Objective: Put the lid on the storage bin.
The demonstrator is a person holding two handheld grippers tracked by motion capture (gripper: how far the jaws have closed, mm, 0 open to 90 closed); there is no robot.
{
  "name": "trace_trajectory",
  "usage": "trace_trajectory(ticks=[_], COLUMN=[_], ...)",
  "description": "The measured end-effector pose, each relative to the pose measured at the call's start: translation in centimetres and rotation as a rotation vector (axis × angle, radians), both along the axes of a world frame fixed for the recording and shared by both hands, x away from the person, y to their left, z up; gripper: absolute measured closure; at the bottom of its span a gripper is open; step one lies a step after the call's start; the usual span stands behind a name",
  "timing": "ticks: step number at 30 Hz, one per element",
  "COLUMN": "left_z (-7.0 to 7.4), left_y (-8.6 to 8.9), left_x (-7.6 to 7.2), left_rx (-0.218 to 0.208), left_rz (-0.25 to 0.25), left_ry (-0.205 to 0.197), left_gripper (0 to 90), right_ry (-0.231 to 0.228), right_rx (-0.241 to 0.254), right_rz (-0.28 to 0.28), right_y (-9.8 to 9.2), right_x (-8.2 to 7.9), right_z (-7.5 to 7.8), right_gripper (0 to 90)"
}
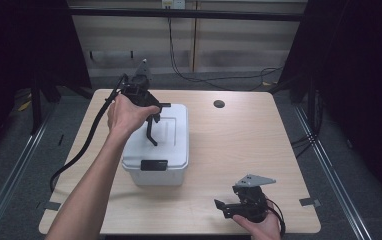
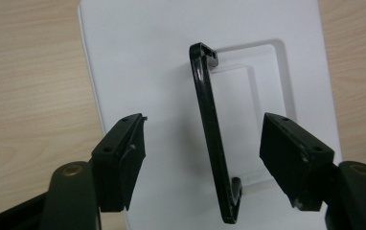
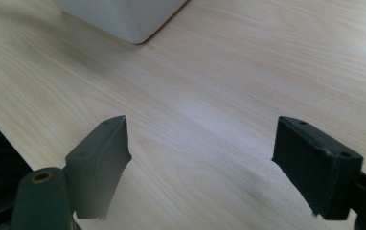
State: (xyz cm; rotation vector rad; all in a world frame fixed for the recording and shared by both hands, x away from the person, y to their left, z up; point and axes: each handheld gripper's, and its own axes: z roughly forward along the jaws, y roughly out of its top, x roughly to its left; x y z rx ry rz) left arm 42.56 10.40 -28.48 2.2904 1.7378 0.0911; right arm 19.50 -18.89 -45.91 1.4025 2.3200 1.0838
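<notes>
We are working over one white plastic storage box (image 1: 156, 147) that is sitting on the wooden table (image 1: 239, 145), and everything below is placed relative to that box. Its lid is on, with one black latch (image 1: 154, 165) on the near wall and one black carry handle (image 2: 213, 139) standing raised out of the recess on top.

Our left gripper (image 2: 202, 158) is hovering just above the lid with its jaws apart, one on each side of the raised handle and neither pad pressing on it. We are judging that the handle is being let go or is about to be taken; either way, the pads want to be kept square to the bar and centred on its length, so the thin handle is not twisting or slipping to one side. Lifting straight away from the lid should be keeping the box from tipping.

Our right gripper (image 1: 241, 206) is resting well apart from the box, near the table's front edge on the right, jaws spread wide over bare wood and holding nothing.

We are counting two grippers, one box, one handle, one latch.
</notes>
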Motion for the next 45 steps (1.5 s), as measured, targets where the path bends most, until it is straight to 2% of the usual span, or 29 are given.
trace_trajectory(ticks=[1,3,4,8,10,11,12,14,15,19,22,26,28,30,32,37,42,45], left_z=[0.0,-0.1,-0.1,-0.3,-0.2,-0.1,-0.1,0.2,0.2,0.2,0.1,0.1,0.0,-0.3,-0.6,-1.4,-1.9,-2.4], left_y=[0.2,0.7,1.0,2.1,2.6,3.1,3.1,3.6,3.9,5.2,6.2,7.2,7.7,8.2,8.8,10.9,12.7,13.7], left_x=[0.0,-0.1,-0.2,-0.2,-0.3,-0.5,-0.5,-0.8,-1.0,-1.4,-1.8,-2.5,-2.8,-3.1,-3.3,-3.9,-4.8,-5.4], left_rx=[-0.012,-0.026,-0.051,-0.097,-0.109,-0.137,-0.137,-0.175,-0.186,-0.204,-0.237,-0.237,-0.226,-0.253,-0.252,-0.269,-0.297,-0.31], left_rz=[-0.008,-0.006,-0.016,-0.036,-0.045,-0.095,-0.095,-0.135,-0.138,-0.145,-0.187,-0.201,-0.219,-0.234,-0.243,-0.234,-0.247,-0.252], left_ry=[-0.011,-0.004,-0.011,-0.021,-0.042,-0.051,-0.051,-0.073,-0.093,-0.135,-0.172,-0.24,-0.245,-0.257,-0.26,-0.289,-0.315,-0.343], left_gripper=[30.5,29.6,27.9,24.6,24.2,19.3,16.3,16.8,17.9,16.7,16.5,16.4,16.4,16.4,16.4,17.0,17.0,18.6], right_ry=[0.0,0.002,0.001,0.002,0.001,-0.002,-0.002,0.002,0.002,0.002,0.003,0.005,0.005,0.004,0.004,0.004,0.005,0.004], right_rx=[0.001,0.002,0.001,0.001,0.002,0.001,0.001,0.002,0.002,0.003,0.004,0.004,0.004,0.003,0.003,0.002,0.001,0.0], right_rz=[0.001,0.0,0.001,-0.001,-0.001,0.002,0.002,-0.002,-0.002,-0.004,-0.004,-0.007,-0.007,-0.007,-0.008,-0.011,-0.014,-0.015], right_y=[0.0,0.0,0.0,0.0,0.0,0.0,0.0,0.0,0.0,0.0,0.1,0.0,0.1,0.1,0.1,0.1,0.1,0.1], right_x=[0.0,0.0,0.0,0.1,0.1,0.1,0.1,0.1,0.1,0.1,0.1,0.2,0.2,0.2,0.2,0.2,0.2,0.2], right_z=[0.0,0.0,0.0,0.0,0.0,-0.1,-0.1,-0.1,-0.1,-0.1,-0.1,-0.1,-0.1,-0.1,-0.1,-0.1,-0.1,-0.1], right_gripper=[19.2,19.2,19.2,19.2,19.2,19.2,19.2,19.2,19.2,19.1,19.1,19.1,19.1,19.1,19.1,19.1,19.1,19.1])
